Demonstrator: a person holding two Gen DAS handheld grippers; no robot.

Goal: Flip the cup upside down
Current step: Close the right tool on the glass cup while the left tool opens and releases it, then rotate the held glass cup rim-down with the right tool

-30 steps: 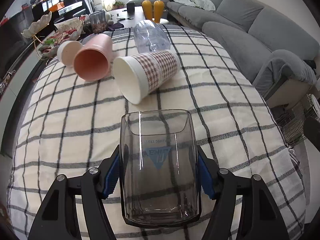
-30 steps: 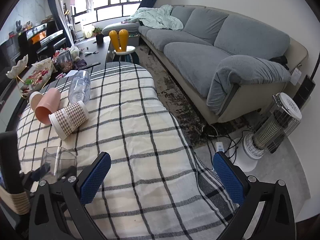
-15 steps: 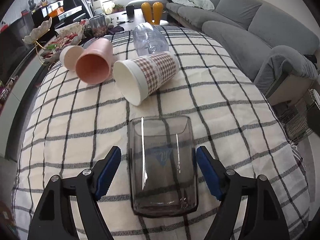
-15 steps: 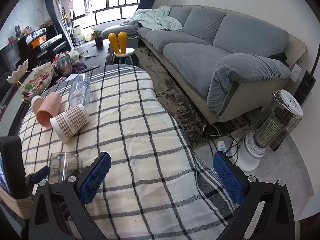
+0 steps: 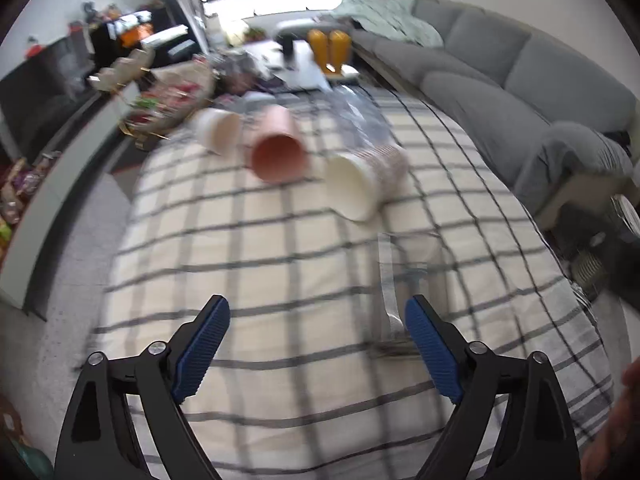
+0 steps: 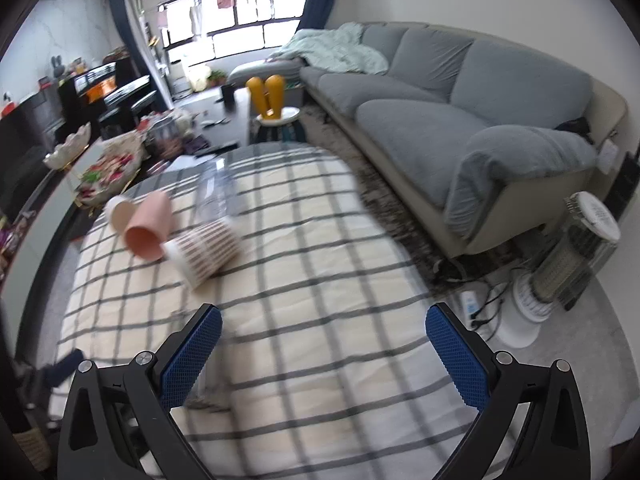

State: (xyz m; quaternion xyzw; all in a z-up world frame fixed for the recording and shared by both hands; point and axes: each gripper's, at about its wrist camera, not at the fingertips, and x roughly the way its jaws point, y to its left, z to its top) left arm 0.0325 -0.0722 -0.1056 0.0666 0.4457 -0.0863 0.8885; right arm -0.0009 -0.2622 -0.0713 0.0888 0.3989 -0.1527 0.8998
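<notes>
On the far left of the cloth [image 5: 280,240] lie a pale cup [image 5: 219,132], a pink cup [image 5: 279,151] and a checked cup [image 5: 366,182], all on their sides. My left gripper [image 5: 316,338] gapes, holding nothing. The glass [image 5: 404,280] stands just beyond its right finger, blurred; I judge it set down, though which end is up I cannot tell. My right gripper [image 6: 322,354] is spread wide and empty too.

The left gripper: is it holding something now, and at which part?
Nothing is held. The left gripper is open with empty space between its pads; the clear cup stands free on the checked cloth.
</notes>
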